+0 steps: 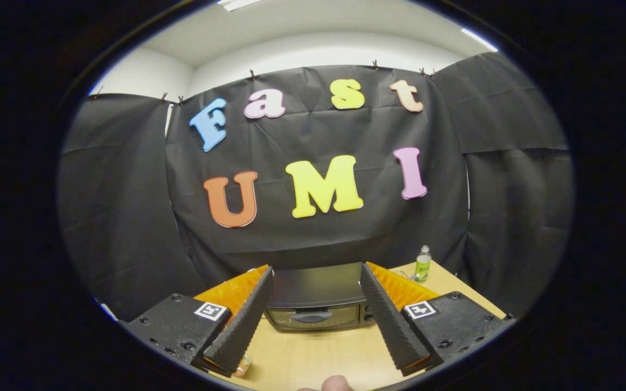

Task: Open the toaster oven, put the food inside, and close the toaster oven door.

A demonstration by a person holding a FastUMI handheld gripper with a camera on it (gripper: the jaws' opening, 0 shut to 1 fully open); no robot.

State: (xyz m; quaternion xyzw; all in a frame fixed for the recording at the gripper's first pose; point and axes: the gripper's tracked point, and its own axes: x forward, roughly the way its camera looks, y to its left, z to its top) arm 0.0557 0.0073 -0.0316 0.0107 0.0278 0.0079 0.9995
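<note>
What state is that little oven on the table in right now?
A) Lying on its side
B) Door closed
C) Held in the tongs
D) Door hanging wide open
B: the toaster oven stands upright on the table with its door shut, beyond the open, empty tongs.

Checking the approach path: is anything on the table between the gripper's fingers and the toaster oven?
No. In the gripper view, the open gripper has only bare wooden table between it and the toaster oven, whose door is shut.

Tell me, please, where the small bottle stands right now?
In the gripper view, the small bottle stands upright on the wooden table, to the right of the toaster oven and beyond the open gripper, near the black cloth wall.
</note>
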